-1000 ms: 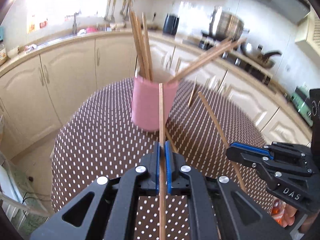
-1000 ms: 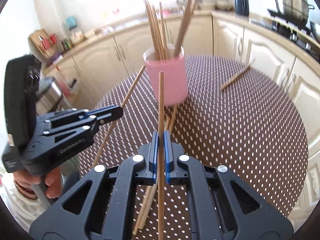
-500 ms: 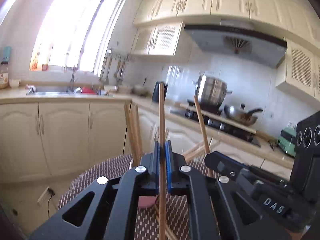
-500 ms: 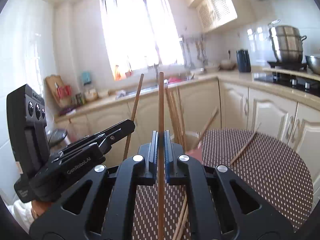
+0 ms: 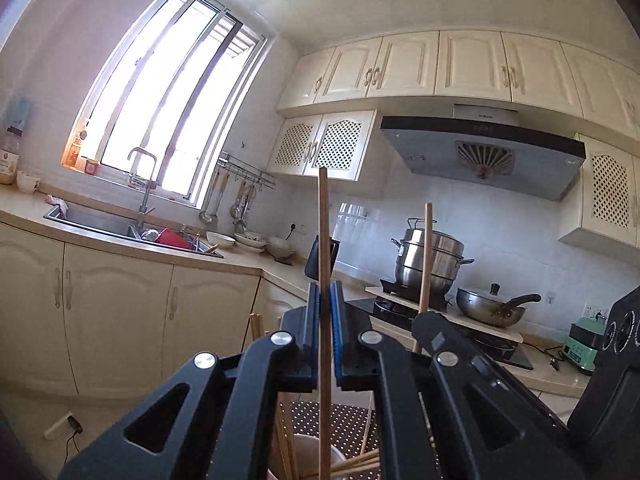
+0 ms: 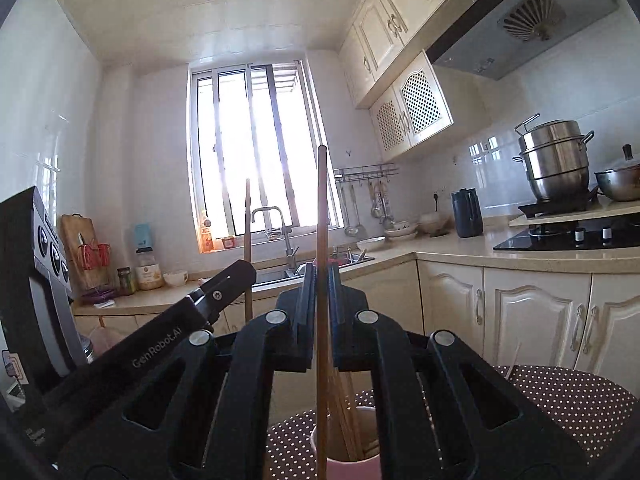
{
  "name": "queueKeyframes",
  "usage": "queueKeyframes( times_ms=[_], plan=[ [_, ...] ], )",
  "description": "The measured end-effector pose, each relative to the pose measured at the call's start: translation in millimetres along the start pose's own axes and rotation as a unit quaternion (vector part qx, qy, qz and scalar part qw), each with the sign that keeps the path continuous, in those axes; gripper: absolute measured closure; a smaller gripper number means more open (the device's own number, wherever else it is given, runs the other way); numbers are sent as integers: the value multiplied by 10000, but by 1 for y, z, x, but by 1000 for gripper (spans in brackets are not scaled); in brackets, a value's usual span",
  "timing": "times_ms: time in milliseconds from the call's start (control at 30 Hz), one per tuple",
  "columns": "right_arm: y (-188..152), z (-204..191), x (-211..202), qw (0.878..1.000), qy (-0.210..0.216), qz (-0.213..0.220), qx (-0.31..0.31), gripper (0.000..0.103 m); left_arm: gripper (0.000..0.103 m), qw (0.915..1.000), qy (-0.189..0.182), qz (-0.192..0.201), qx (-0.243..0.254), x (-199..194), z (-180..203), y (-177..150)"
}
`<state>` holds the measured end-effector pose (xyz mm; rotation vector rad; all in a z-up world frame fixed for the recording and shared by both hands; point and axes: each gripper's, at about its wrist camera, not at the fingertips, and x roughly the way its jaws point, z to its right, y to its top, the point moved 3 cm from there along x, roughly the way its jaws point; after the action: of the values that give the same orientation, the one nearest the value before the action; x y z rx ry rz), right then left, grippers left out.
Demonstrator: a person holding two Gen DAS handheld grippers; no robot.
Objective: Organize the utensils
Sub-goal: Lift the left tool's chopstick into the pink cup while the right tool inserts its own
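Left gripper: black two-finger left gripper (image 5: 325,320) with blue pads, pressed together on a long, round, light wooden chopstick (image 5: 323,240) that stands upright through the jaws, its top well above the fingers and its lower end just over the cup.
Right gripper: black two-finger right gripper (image 6: 320,300), likewise clamped on a second upright wooden chopstick (image 6: 321,216); its lower end hangs at or just inside the cup's mouth, which of the two I cannot tell.
Cup: pink cylindrical cup (image 6: 352,466) sits below both grippers on the round brown table with white dots (image 6: 568,396); several wooden chopsticks already lean inside it (image 6: 344,412).
Step in hand: judged as lowering each held stick into the cup.
How to do it well: keep each stick vertical and centred over the mouth, clear of the rim and the leaning sticks; bring the tips inside the cup before the jaws part, so that the sticks slide down and do not bounce out.
Spacing: the two grippers are just beside each other in both views; one going down at a time would avoid a knock.
Risk: a light cup may tip if a stick pushes its wall sideways.
Surroundings: cream kitchen cabinets (image 6: 532,312) and a steel sink (image 5: 120,226) lie well beyond the table.
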<state>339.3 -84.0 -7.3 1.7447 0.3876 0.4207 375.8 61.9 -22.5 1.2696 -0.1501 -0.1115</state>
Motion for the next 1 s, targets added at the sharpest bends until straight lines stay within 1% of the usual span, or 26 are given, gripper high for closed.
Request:
queueKeyframes(
  times_ms=[133,267,367,533,633,767,867,1000],
  plan=[
    [-10,4,18,10000,-14,-2,-78,97,97,9997,0,-31,-226,25,-14,-8],
    [-11,3,22,9989,-169,218,-374,97,97,9995,7,-46,-320,38,-24,-18],
    [-11,3,22,9981,-184,341,-488,97,97,9992,87,-74,-378,46,-32,-26],
    [-14,3,22,9963,-194,567,-617,97,97,9980,95,-125,-614,52,-41,-38],
    [-14,1,19,9960,-170,632,-604,97,97,9980,109,-155,-610,55,-43,-43],
    [-14,2,19,9954,-164,706,-632,97,97,9980,174,-94,-596,56,-44,-44],
    [-14,3,19,9953,-148,719,-626,97,97,9979,139,-102,-619,58,-44,-45],
    [-14,5,20,9954,-151,716,-615,97,97,9984,147,-94,-531,56,-41,-43]
  ],
)
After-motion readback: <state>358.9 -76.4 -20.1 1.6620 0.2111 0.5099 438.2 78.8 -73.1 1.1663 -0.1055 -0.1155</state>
